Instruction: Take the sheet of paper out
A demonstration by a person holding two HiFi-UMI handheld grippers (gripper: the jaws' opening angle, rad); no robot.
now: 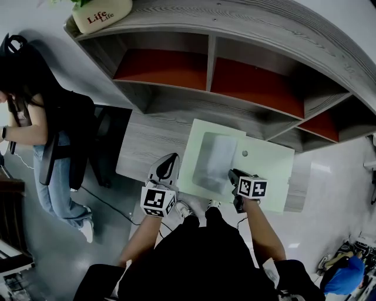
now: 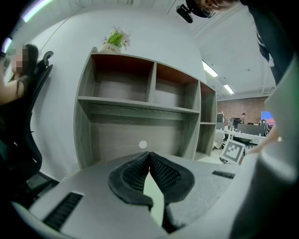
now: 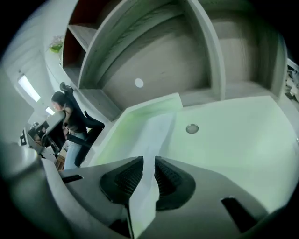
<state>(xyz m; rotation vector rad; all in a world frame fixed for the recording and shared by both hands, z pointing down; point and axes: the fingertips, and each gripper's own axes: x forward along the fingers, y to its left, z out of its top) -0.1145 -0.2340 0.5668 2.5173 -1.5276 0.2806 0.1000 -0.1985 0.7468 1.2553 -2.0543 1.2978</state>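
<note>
A pale green folder (image 1: 267, 161) lies open on the grey desk (image 1: 144, 144), with a whitish sheet of paper (image 1: 214, 157) on its middle. My left gripper (image 1: 167, 166) is at the folder's left edge; in the left gripper view its jaws (image 2: 149, 154) meet at the tips, shut on a strip of the green folder (image 2: 154, 198). My right gripper (image 1: 235, 174) is at the sheet's near right corner. In the right gripper view its jaws (image 3: 148, 161) stand slightly apart, with the sheet (image 3: 158, 133) running between them and the folder (image 3: 233, 135) beneath.
A grey shelf unit (image 1: 235, 59) with red-backed compartments rises behind the desk, a plant pot (image 1: 101, 14) on top. A person sits on a chair at the left (image 1: 35, 117). A round snap (image 3: 191, 128) sits on the folder's right half.
</note>
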